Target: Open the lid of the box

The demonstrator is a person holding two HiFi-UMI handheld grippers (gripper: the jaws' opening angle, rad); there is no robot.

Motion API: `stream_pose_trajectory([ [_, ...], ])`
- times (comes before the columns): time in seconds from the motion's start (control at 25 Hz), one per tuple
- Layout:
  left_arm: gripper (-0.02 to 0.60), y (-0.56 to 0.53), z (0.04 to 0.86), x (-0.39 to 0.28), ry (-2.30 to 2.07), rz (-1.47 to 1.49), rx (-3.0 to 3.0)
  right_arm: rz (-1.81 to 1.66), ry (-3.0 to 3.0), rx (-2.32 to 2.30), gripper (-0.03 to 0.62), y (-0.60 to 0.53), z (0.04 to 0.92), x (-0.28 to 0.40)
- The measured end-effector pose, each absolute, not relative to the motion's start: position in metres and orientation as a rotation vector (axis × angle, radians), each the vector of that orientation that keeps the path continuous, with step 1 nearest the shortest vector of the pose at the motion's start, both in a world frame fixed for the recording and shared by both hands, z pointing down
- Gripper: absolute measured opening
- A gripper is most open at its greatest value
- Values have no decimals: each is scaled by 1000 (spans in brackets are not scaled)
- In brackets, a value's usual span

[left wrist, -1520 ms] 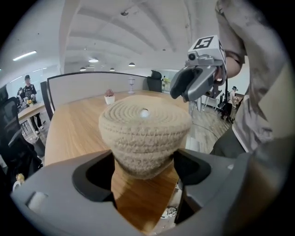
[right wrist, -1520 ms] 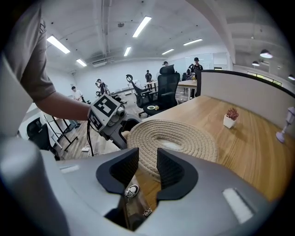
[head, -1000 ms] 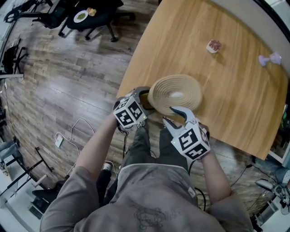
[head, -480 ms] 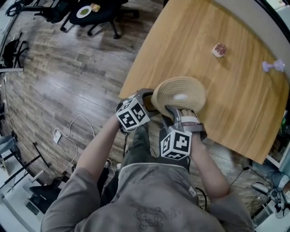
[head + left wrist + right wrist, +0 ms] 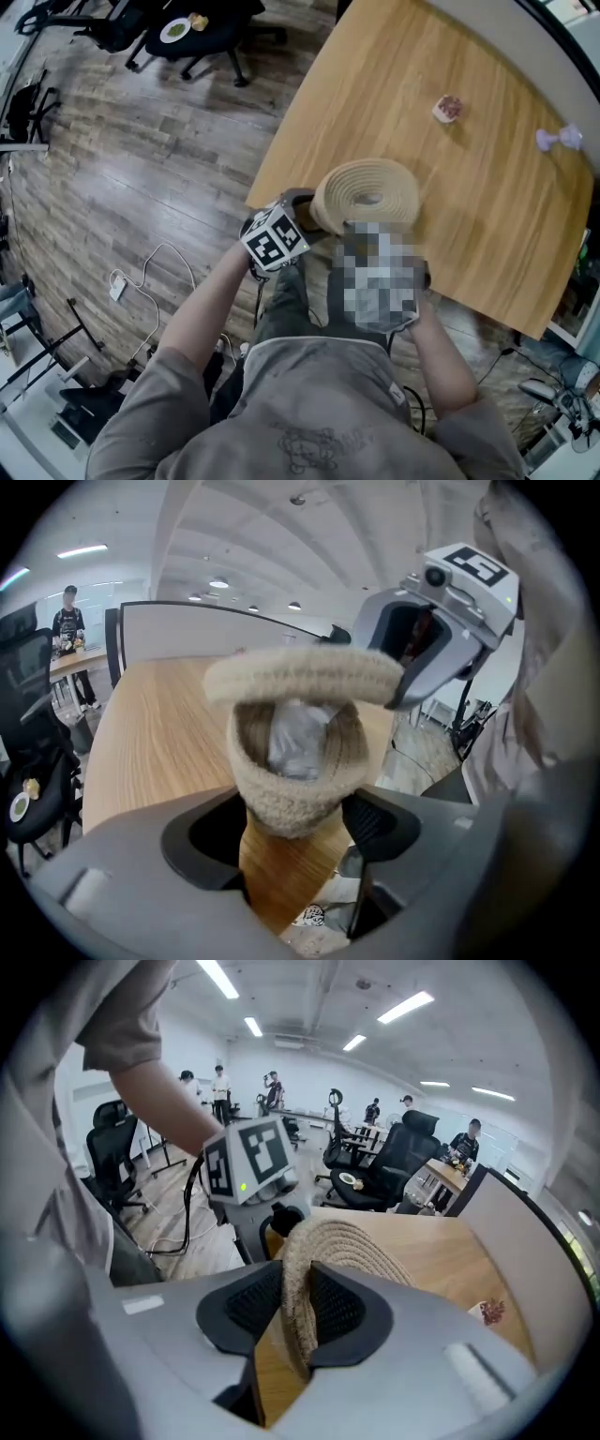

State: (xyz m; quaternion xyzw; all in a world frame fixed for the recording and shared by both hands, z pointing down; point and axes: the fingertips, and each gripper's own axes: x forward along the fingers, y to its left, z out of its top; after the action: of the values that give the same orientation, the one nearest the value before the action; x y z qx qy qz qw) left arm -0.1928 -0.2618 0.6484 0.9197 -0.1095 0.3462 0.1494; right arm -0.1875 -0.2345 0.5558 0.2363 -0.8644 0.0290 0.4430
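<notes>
Lid point(image 5: 347, 1241) (coiled rope disc) pinched by just-closing right gripper point(image 5: 298, 1309); left gripper point(image 5: 295, 834) fingers point(image 5: 380, 825) clamp woven box point(image 5: 281, 780).

- A light wooden table point(image 5: 487, 216) fills the upper right of the head view.
- A woven box point(image 5: 292, 794) stands at its lower-left edge, coiled lid point(image 5: 367, 192) over it.
- A small pink-and-white thing point(image 5: 448, 108) lies further up, well apart.
- A pale lilac thing point(image 5: 559, 139) lies at the far right.
- On the plank floor point(image 5: 141, 169), lower left, lie a white plug and cable point(image 5: 120, 290).
</notes>
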Motion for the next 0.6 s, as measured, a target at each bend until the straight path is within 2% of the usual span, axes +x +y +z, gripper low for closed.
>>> stream_pose_trajectory([
  [0.28,319,-259,646,-200,-349,1051,2592,228,-2373,857,83,-264,480,-159],
  [0.6,313,-257,645,-208,-433,1004,2531,639,-2458,1391,75,-297,444,-65],
])
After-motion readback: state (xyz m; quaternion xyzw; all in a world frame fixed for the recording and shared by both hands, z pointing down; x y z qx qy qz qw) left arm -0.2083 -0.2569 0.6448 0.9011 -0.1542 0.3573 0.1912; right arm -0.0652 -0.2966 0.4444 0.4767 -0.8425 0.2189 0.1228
